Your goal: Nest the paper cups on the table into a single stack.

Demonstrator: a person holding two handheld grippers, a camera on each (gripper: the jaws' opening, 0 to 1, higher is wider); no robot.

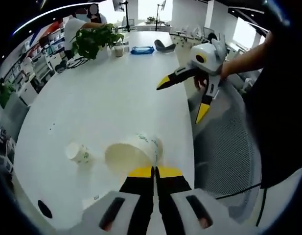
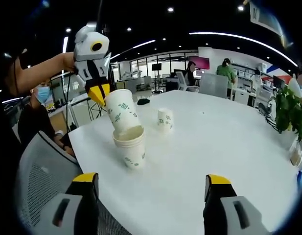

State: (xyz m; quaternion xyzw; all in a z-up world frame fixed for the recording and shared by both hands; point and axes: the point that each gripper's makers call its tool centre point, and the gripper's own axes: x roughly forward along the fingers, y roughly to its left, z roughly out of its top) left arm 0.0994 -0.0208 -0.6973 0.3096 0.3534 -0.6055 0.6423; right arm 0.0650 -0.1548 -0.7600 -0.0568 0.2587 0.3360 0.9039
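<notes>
White office bench (image 2: pixel 229 147) carries 3 cups. My left gripper (image 2: pixel 99 93) pinches 1 cup (image 2: pixel 120 113) by its rim, tilted, its base entering the standing cup (image 2: pixel 131 147) right below. A third cup (image 2: pixel 165 119) waits beyond. My right gripper (image 2: pixel 153 188), jaws spread, is farther.

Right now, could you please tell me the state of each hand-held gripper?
Left hand-held gripper: shut on a paper cup, held above the stacked cups.
Right hand-held gripper: open, holding nothing.
</notes>
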